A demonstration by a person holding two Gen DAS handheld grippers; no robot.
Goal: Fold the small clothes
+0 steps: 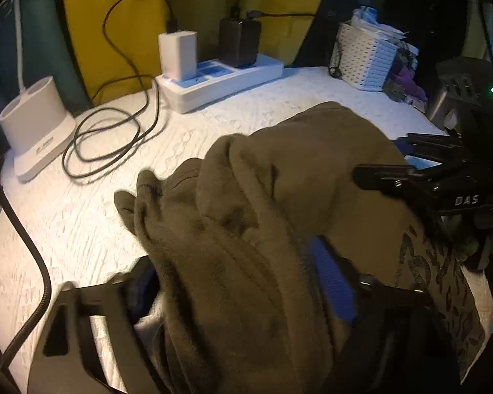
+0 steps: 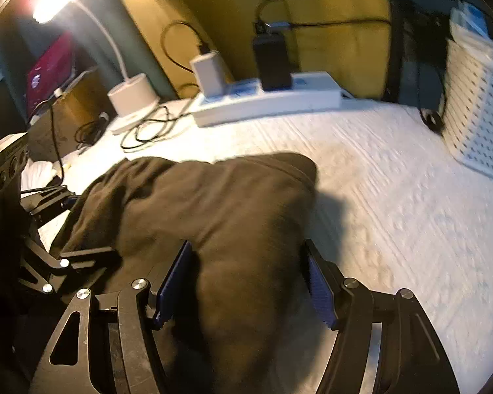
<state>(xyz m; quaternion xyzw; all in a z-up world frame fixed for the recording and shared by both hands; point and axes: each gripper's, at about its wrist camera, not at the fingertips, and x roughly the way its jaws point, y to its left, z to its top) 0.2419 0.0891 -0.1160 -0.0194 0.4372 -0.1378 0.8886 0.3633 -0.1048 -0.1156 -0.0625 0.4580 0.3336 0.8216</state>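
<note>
2 grippers are seen over 1 olive garment point(image 2: 213, 210), which is heaped in folds on a white textured surface point(image 2: 394, 203). In the right wrist view, the right gripper point(image 2: 246, 289) is set astride the near end of the cloth; its blue-padded fingers point(image 2: 320, 295) are spread apart, and a gap is seen between the right pad and the fabric. In the left wrist view, the left gripper point(image 1: 243, 295) is half buried in the bunched cloth; its fingers point(image 1: 333, 285) are held wide, but whether the cloth is pinched cannot be told. Behind the garment, a power strip point(image 1: 220, 80) with 2 chargers, a coiled cable point(image 1: 105, 144), a lamp base point(image 1: 36, 121) and a white basket point(image 1: 364, 55) are seen.
</note>
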